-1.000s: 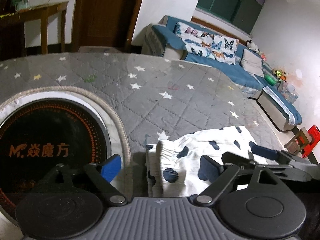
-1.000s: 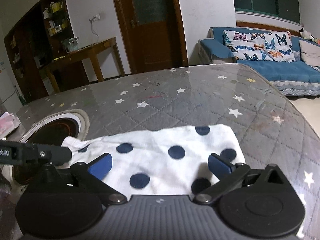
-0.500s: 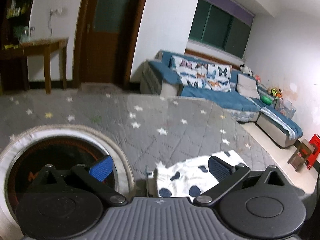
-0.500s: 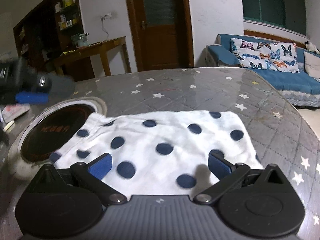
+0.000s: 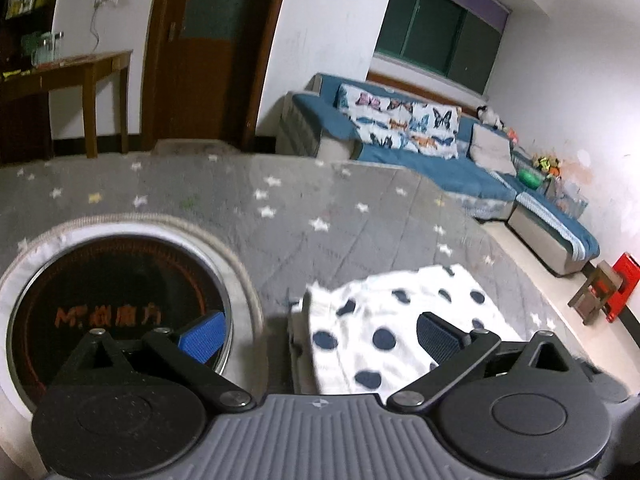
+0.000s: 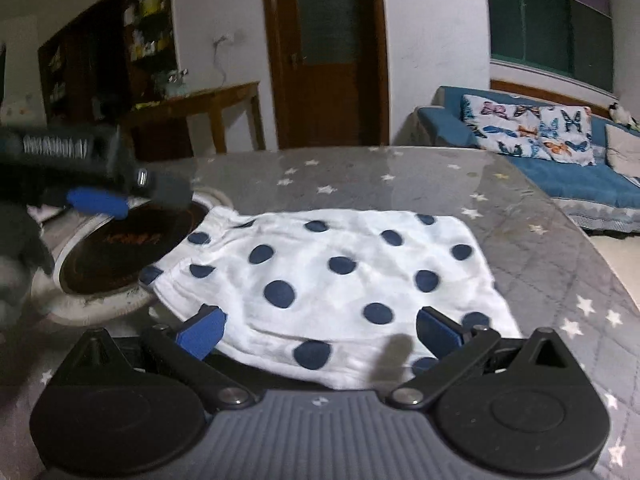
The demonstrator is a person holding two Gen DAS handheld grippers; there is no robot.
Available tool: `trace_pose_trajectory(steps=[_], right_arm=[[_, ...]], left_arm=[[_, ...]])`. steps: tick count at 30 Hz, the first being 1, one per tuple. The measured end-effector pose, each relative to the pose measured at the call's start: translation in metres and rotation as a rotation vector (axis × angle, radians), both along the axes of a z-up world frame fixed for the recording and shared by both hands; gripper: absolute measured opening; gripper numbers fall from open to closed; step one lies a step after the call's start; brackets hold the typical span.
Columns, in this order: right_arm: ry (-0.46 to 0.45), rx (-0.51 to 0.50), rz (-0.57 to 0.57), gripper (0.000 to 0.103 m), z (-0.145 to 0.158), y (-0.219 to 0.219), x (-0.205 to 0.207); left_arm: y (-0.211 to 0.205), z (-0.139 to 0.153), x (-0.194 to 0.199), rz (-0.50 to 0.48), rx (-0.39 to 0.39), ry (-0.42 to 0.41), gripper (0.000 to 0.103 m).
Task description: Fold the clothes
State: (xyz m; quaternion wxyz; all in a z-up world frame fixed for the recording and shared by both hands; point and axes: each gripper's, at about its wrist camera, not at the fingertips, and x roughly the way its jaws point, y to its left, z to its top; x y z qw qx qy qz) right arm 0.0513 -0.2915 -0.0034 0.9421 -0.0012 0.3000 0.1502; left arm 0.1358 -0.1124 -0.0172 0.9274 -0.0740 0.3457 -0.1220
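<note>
A white garment with navy dots (image 6: 340,276) lies folded flat on the grey star-patterned tabletop (image 6: 400,176). My right gripper (image 6: 320,332) hovers open over its near edge, blue pads wide apart and clear of the cloth. In the left wrist view the same garment (image 5: 384,328) sits low and right of centre, its folded edge toward me. My left gripper (image 5: 320,336) stands open above the table, nothing between its pads. The left gripper also shows as a blurred dark shape with a blue pad (image 6: 96,200) at the far left of the right wrist view.
A round black induction cooker (image 5: 116,312) with orange lettering is set in the table left of the garment. Beyond the table edge are a blue sofa (image 5: 440,160) with butterfly cushions, a wooden side table (image 5: 72,76), a brown door and a red stool (image 5: 620,284).
Both grippers have pulled back and up from the garment, which now lies flat and in fuller view. The left gripper's jaws widened slightly early on; the right arm drew back further.
</note>
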Motion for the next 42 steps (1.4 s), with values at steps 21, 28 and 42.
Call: trace_pose_trajectory(steps=[21,28,42], right_arm=[[0.104,-0.014,-0.036,0.103,-0.014,-0.03,0.044],[0.054,-0.016,-0.016,0.103,0.0,-0.024,0.05],[0.085,-0.024,-0.03,0.103,-0.007,0.003,0.111]], left_arm=[[-0.009,-0.035,0.008,0.01,0.099,0.092,0.103],[-0.012,-0.035,0.01,0.0,0.124,0.073,0.103],[-0.015,-0.034,0.015,-0.009,0.136,0.052,0.103]])
